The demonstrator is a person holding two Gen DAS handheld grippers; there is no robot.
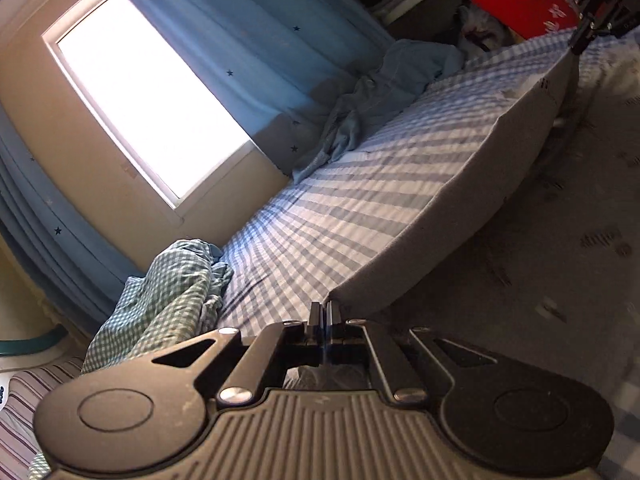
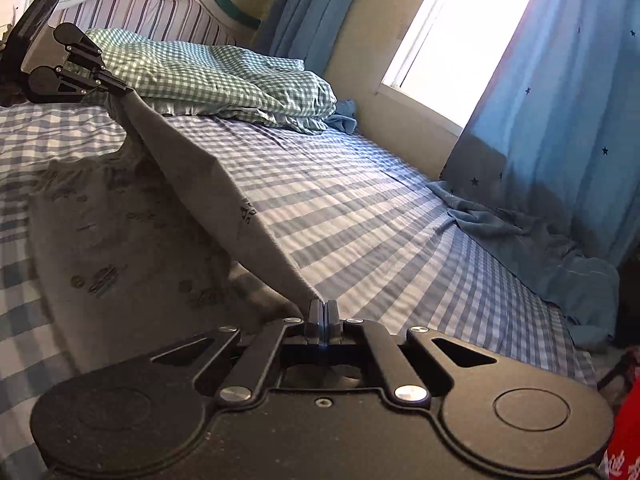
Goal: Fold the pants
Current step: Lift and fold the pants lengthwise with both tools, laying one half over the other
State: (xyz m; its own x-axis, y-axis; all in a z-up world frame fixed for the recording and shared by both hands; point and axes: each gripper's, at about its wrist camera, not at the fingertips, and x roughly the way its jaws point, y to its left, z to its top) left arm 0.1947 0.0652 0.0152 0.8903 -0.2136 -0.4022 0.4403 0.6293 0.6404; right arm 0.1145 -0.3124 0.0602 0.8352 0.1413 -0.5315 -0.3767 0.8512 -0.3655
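Right wrist: 2 grippers (image 2: 324, 308) (image 2: 124, 90) clamp 1 pants (image 2: 208, 184).

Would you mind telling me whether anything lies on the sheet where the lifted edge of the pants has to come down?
Nothing visible: both grippers clamp the pants, and the checked sheet beside them looks bare; the duvet and blue cloth lie aside.

We see the pants (image 2: 120, 240) as soft, matt grey cloth with a faint printed pattern, slightly fuzzy along the raised edge. The bed sheet (image 2: 380, 232) is smooth woven checked cotton. The left tool (image 1: 324, 312) and right tool (image 2: 324, 312) look like matt black plastic with shiny metal rivets. The curtain (image 2: 560, 100) is thin blue cloth.
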